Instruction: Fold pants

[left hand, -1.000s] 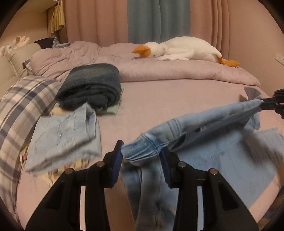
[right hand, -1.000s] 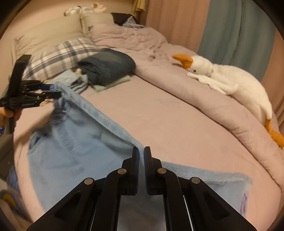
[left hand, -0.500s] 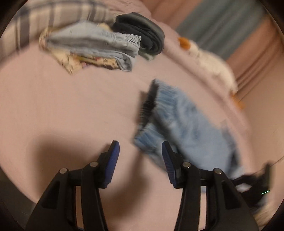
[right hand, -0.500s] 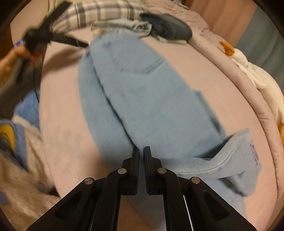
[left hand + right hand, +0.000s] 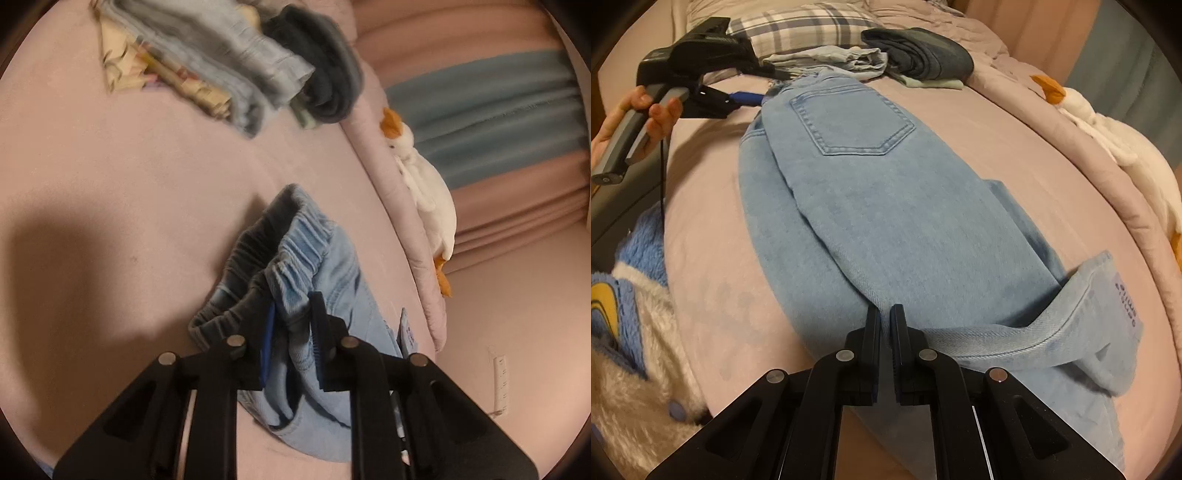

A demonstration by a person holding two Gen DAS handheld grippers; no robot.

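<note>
Light blue jeans [image 5: 871, 206] lie flat on the pink bed, folded lengthwise, back pocket up, waistband far, one leg end doubled over at the right. My right gripper [image 5: 885, 325] is shut on the leg edge near me. In the left wrist view the gathered elastic waistband [image 5: 295, 254] sits between the jaws of my left gripper [image 5: 291, 314], which stand apart around the bunched denim without clearly pinching it. That left gripper also shows in the right wrist view [image 5: 753, 98], at the waistband.
Folded clothes are stacked at the far end: a grey-blue pair [image 5: 834, 59] and dark jeans [image 5: 923, 51], beside a plaid pillow [image 5: 798, 26]. A white goose plush [image 5: 1115, 140] lies on the rolled duvet at right. A fluffy blue-and-white item [image 5: 624, 314] hangs at the bed's left edge.
The jeans went from hanging stretched between the grippers to lying flat on the bed. My left gripper let go, swung away, then came back around the waistband. My right gripper stayed shut on the leg.
</note>
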